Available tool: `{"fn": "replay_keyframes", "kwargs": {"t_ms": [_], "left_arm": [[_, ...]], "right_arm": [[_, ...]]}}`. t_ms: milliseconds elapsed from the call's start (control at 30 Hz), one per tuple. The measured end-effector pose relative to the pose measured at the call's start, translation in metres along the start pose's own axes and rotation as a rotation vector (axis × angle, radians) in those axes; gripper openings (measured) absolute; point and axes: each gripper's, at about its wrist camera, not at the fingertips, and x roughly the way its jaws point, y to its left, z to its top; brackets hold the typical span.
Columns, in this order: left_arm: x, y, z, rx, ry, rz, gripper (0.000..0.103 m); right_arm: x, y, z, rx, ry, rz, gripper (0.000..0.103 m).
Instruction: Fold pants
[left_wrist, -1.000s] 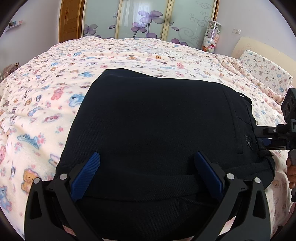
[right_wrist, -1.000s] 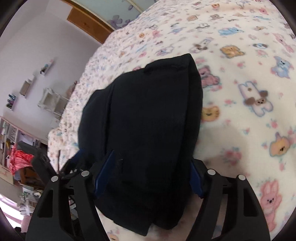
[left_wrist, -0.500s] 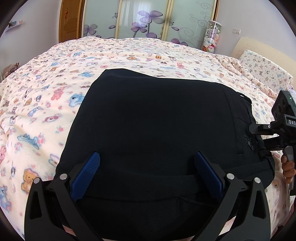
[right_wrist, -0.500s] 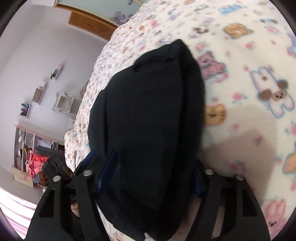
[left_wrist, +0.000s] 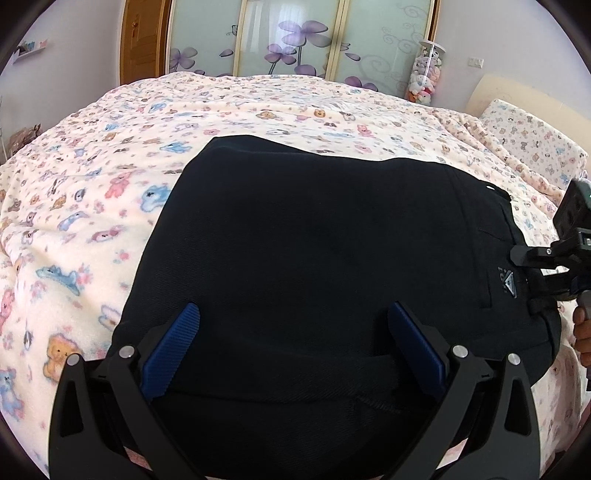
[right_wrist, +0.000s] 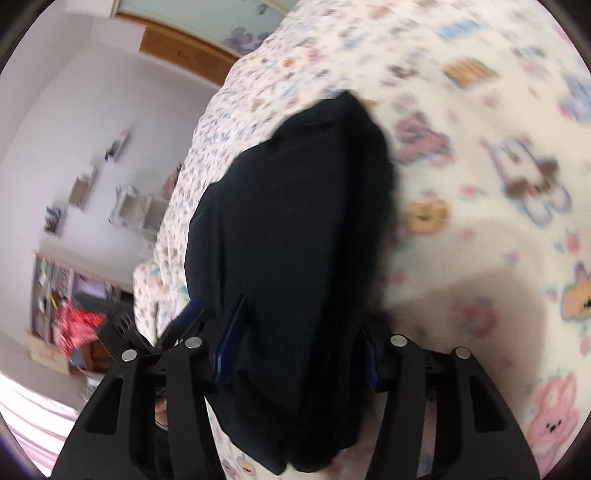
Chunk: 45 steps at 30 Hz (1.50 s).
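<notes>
While the folded black pants (left_wrist: 325, 258) lie on fleecy bedding (left_wrist: 92, 206) — left gripper (left_wrist: 293, 343) spread wide, right gripper (right_wrist: 295, 350) straddling the twill, also open.

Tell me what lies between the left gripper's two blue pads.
Only the folded black pants: in the left wrist view, the left gripper has its jaws spread wide over the near edge.

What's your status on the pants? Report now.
Left gripper open, fingers astride the near edge of the folded black pants. Right gripper open around the pants' end. Pants lie on the printed blanket; nothing in the way.
</notes>
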Motion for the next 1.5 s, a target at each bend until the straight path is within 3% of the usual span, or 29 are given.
{"fn": "replay_keyframes", "kwargs": {"t_ms": [133, 233, 367, 600, 733, 800, 933, 1167, 1267, 1433, 1500], "left_arm": [[0.0, -0.001, 0.0, 0.0, 0.0, -0.001, 0.101], [0.0, 0.0, 0.0, -0.007, 0.001, -0.005, 0.101], [0.001, 0.003, 0.0, -0.026, 0.002, -0.019, 0.101], [-0.002, 0.006, -0.001, -0.046, 0.0, -0.027, 0.101], [-0.014, 0.017, 0.002, -0.098, -0.03, -0.093, 0.101], [-0.028, 0.031, 0.007, -0.156, -0.042, -0.156, 0.101], [-0.051, 0.058, 0.026, -0.156, -0.044, -0.209, 0.101], [-0.031, 0.125, 0.075, -0.289, 0.103, -0.353, 0.101], [-0.01, 0.129, 0.087, -0.296, 0.189, -0.454, 0.101], [0.025, 0.126, 0.094, -0.278, 0.295, -0.479, 0.1], [0.036, 0.125, 0.093, -0.293, 0.327, -0.509, 0.095]], "right_arm": [[0.008, -0.006, -0.002, 0.026, -0.003, 0.022, 0.055], [0.009, 0.009, -0.005, -0.023, -0.034, 0.021, 0.036], [0.003, 0.042, -0.01, -0.119, -0.082, 0.03, 0.032], [0.008, 0.088, -0.018, -0.18, -0.176, 0.042, 0.032], [0.015, 0.071, -0.031, -0.073, -0.278, 0.062, 0.032], [0.018, 0.053, -0.036, -0.013, -0.313, 0.114, 0.032], [0.022, 0.03, -0.036, 0.042, -0.335, 0.198, 0.032], [0.027, 0.032, -0.029, 0.033, -0.321, 0.199, 0.032], [0.025, 0.023, -0.026, 0.044, -0.312, 0.211, 0.032], [0.022, 0.019, -0.026, 0.043, -0.307, 0.215, 0.032], [0.021, 0.018, -0.025, 0.042, -0.305, 0.215, 0.032]]}}
